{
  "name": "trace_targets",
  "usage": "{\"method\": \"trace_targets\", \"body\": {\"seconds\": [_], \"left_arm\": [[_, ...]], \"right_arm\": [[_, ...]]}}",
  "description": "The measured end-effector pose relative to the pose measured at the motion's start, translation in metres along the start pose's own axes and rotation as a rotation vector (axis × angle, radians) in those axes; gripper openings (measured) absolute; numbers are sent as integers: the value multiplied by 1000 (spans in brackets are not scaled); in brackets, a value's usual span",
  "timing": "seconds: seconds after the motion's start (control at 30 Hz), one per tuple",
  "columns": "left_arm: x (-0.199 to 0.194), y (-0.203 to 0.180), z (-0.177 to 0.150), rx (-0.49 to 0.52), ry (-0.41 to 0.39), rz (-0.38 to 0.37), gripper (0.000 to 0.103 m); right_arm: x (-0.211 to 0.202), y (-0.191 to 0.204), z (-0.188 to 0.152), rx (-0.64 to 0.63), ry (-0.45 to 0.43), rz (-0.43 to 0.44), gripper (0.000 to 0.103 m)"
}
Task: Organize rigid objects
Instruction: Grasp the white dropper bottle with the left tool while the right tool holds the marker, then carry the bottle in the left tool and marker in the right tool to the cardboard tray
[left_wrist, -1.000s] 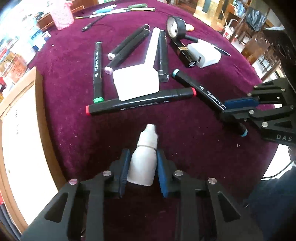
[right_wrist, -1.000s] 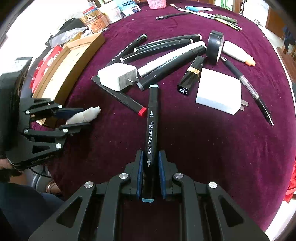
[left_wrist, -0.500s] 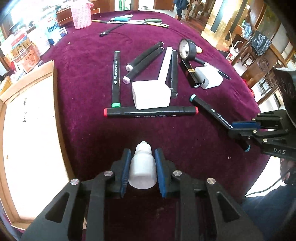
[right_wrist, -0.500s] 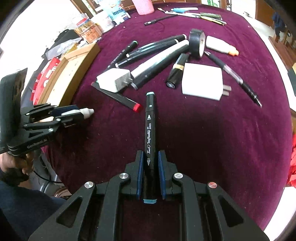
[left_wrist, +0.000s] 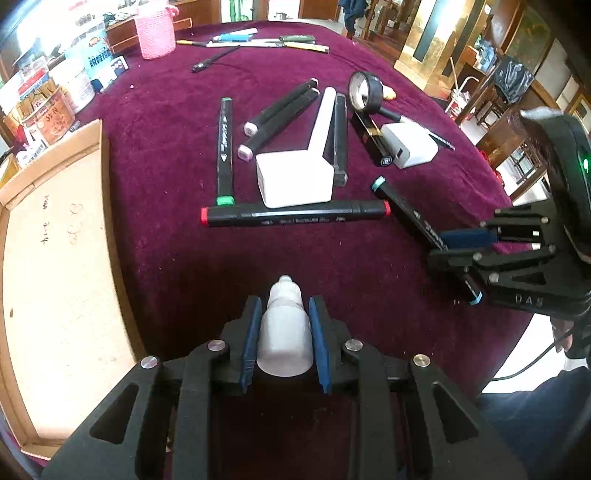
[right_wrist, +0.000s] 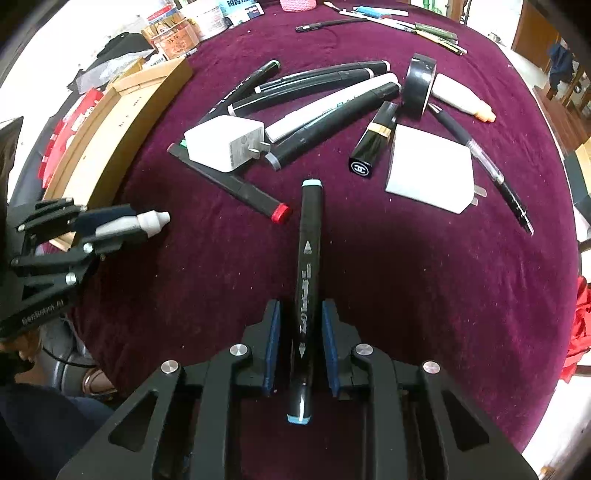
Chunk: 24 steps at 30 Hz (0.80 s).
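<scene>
Pulled up and back from the clutter over the last second, with far more of the cardboard box (left_wrist: 55, 258) now filling the left of the left wrist view.

Pinching on the left gripper (left_wrist: 284, 306): a white dropper bottle (left_wrist: 284, 339), pads pressed against its flanks, nozzle forward, at lower centre above the maroon cloth (left_wrist: 166, 122).

Pinching on the right gripper (right_wrist: 299, 317): a blue-capped marker (right_wrist: 309, 240), gripped well behind its middle, barrel running up the centre of the right wrist view, front cap just short of the red-capped marker (right_wrist: 236, 184).

Likely mid-carry toward the box, judging by the task and the load in both grippers.

- Swing the bottle left across the box rim first; clear the wall before descending.
- Lower to the box floor before spreading the pads, since a round bottle will probably roll if dropped.
- Keep the marker level; held this far back, its long front half can pivot downward and snag the red-capped marker or the white charger (right_wrist: 225, 142).
- Lay the marker parallel to a box wall.
- Bring the grippers in one at a time, well apart, to avoid a clash over the box.
</scene>
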<state>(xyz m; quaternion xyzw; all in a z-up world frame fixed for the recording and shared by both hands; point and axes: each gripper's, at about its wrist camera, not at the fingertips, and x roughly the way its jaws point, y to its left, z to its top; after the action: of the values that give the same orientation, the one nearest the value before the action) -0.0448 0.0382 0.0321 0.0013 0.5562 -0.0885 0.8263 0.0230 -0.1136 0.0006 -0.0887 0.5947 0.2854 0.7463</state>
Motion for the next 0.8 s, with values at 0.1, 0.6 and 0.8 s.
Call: {"method": "trace_targets", "body": {"seconds": [0.1,0.6,0.8], "left_arm": [[5,-3,-3,17,18,5,24],[-6,-3,0,21,-27,-9,23],[-30,14,9,-52,-85,-30,23]], "right_arm": [[1,-2,-1,17,-3,-12,14],[-33,-19,-14,144,-87,119,14],[-46,-8,-7,131,-123,167,14]]}}
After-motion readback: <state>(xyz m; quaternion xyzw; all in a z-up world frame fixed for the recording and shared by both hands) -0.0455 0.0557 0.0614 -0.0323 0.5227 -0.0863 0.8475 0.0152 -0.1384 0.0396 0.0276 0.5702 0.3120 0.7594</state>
